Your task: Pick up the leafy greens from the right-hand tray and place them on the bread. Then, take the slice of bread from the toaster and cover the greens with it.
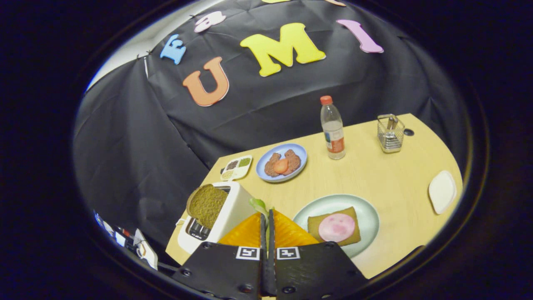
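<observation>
We see our gripper (267, 216) with its 2 ribbed fingers pinched on a thin, floppy green leaf (259, 205), the toaster's (233, 212) rough brown slice (206, 205) just left, the round plate's (366, 212) square bread (312, 227) just right.

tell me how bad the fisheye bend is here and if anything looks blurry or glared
Gripper view: the fisheye bends the table edge into a curve and tilts the water bottle; lighting is even and soft, with mild sheen on the pale green plate; the bread in the toaster looks sharp, while the leafy greens at the tips of the shut gripper look slightly soft.
</observation>
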Available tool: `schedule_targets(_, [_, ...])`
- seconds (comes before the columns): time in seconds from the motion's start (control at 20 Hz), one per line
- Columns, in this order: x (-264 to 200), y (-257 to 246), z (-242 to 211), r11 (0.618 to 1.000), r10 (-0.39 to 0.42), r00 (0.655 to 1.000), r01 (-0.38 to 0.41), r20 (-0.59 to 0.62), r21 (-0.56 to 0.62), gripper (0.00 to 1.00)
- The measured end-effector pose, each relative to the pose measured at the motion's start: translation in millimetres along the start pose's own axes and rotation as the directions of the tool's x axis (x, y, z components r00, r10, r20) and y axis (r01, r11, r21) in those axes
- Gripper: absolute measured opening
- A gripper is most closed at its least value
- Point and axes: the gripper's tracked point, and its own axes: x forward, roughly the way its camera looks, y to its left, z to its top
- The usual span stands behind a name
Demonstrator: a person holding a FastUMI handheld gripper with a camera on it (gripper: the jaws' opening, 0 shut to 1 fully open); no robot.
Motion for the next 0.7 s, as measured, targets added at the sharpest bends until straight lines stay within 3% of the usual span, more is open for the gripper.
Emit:
schedule_targets(0.25, [8,-57,-11,0.996,-0.085,0.996,0.085,-0.013,0.020,0.00])
schedule_targets(0.55, [16,-124,-14,0.978,-0.203,0.979,0.202,-0.002,-0.056,0.00])
schedule_targets(0.7, [22,-150,-22,0.973,-0.225,0.974,0.224,-0.031,-0.049,0.04])
